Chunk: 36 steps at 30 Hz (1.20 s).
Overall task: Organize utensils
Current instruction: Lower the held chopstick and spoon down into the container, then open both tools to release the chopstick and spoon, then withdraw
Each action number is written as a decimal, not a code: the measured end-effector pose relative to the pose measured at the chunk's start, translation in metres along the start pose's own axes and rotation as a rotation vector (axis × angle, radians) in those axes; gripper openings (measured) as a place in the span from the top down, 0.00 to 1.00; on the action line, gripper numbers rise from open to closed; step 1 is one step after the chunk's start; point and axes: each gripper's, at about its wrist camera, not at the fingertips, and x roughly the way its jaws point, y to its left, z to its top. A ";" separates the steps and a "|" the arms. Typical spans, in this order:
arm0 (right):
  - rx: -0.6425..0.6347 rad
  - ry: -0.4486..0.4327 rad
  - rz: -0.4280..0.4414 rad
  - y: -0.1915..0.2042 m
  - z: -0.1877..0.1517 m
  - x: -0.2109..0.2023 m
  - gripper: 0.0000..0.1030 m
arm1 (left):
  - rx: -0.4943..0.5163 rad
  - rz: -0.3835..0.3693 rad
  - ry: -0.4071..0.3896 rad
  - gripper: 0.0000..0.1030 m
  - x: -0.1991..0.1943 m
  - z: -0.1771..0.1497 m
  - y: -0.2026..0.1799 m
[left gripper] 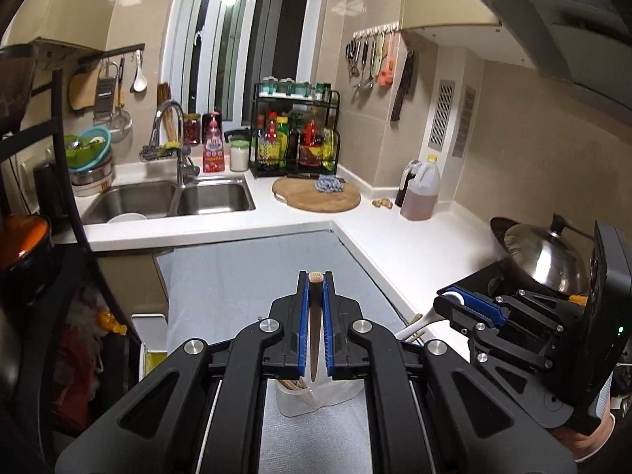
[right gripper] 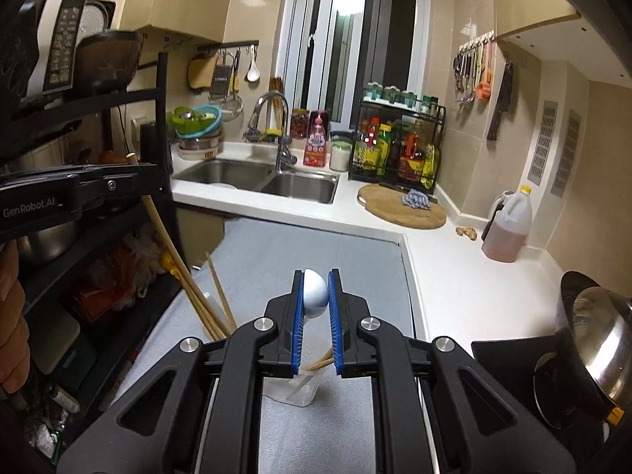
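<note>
The chopstick (left gripper: pixel 315 316) in the left tool (left gripper: pixel 315 284) is thin, stiff wood, light and smooth. It can swivel or slide if pinched at one spot only, so a hold along its length, as here, looks the safer one. It runs lengthways between the two blue pads, its blunt end showing at the tips and its taper pointing back toward the camera. The left tool is closed nearly all the way, its pads pressing the stick from both sides.

The white spoon (right gripper: pixel 315 294) in the right tool (right gripper: pixel 316 292) looks glazed, ceramic or hard plastic: rigid, slick, and likely to chip if dropped. Its rounded bowl gives the pads little flat surface, so the grip is probably less secure than one on the handle. The right tool is closed to a narrow gap on that bowl, which bulges out at the tips, the handle hanging away below.

Directly beneath both tools a clear plastic holder (right gripper: pixel 294 389) stands on the grey mat (right gripper: pixel 347 272) covering the counter, with more chopsticks (right gripper: pixel 215 312) leaning out of it to the left of the right tool. Both tools are above the holder and clear of it.
</note>
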 end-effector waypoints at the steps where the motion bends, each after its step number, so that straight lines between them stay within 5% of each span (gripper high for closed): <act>1: 0.002 0.011 0.001 0.000 -0.004 0.009 0.88 | 0.000 0.002 0.015 0.94 0.010 -0.004 0.001; 10: -0.003 0.089 0.027 0.001 -0.032 0.056 0.88 | -0.013 -0.001 0.121 0.94 0.065 -0.035 0.010; 18: -0.016 0.102 0.040 0.005 -0.039 0.061 0.86 | -0.028 -0.009 0.132 0.93 0.068 -0.044 0.009; 27: 0.032 0.008 -0.009 -0.002 -0.042 -0.005 0.53 | -0.043 0.021 0.027 0.65 -0.004 -0.045 0.003; 32: 0.138 -0.035 -0.059 -0.013 -0.071 -0.052 0.33 | -0.081 0.068 -0.013 0.44 -0.040 -0.076 0.002; 36: 0.213 -0.010 -0.126 -0.017 -0.114 -0.076 0.30 | -0.101 0.121 -0.010 0.43 -0.055 -0.120 -0.002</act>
